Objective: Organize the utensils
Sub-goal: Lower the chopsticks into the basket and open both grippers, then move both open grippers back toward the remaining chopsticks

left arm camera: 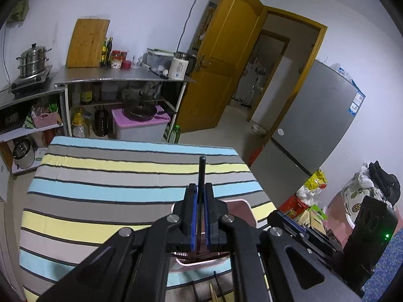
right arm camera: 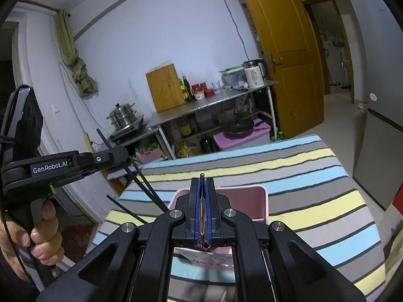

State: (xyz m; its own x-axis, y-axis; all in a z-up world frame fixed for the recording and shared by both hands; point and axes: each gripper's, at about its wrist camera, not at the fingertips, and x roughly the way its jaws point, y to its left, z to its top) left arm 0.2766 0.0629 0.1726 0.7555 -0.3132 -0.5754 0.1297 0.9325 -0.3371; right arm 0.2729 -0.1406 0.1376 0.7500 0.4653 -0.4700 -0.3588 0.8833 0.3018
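1. The black chopsticks [left arm camera: 202, 170] are pinched in the left tongs [left arm camera: 200, 188], which are pressed together on them. One dark end stands out past the tips, and the other ends run back and down toward the pink basket [left arm camera: 241, 206].
2. A thin flat utensil [right arm camera: 202, 175] (maybe a spoon handle, I cannot tell which) is pinched in the right tongs [right arm camera: 202, 183]. These are pressed together as well, and only a small tip shows beyond them.
3. The step in hand, as I judge it, is to lower both utensils into the basket. To do it well, bring the low ends inside the rim first, keep the sticks parallel, and loosen the grip only when the ends rest on the bottom. Otherwise they may tip out over the wall.
4. Seen from the right wrist, the basket sits just under and ahead of the right tongs. The left tongs hang to its left, held by a hand [right arm camera: 42, 236], and the chopsticks slant down toward its left rim.
5. One more black stick [right arm camera: 118, 203] juts out near that side of the basket.
6. The basket stands on the bench [left arm camera: 113, 176] with its striped cloth, and a few loose sticks [left arm camera: 194, 292] lie at the near edge
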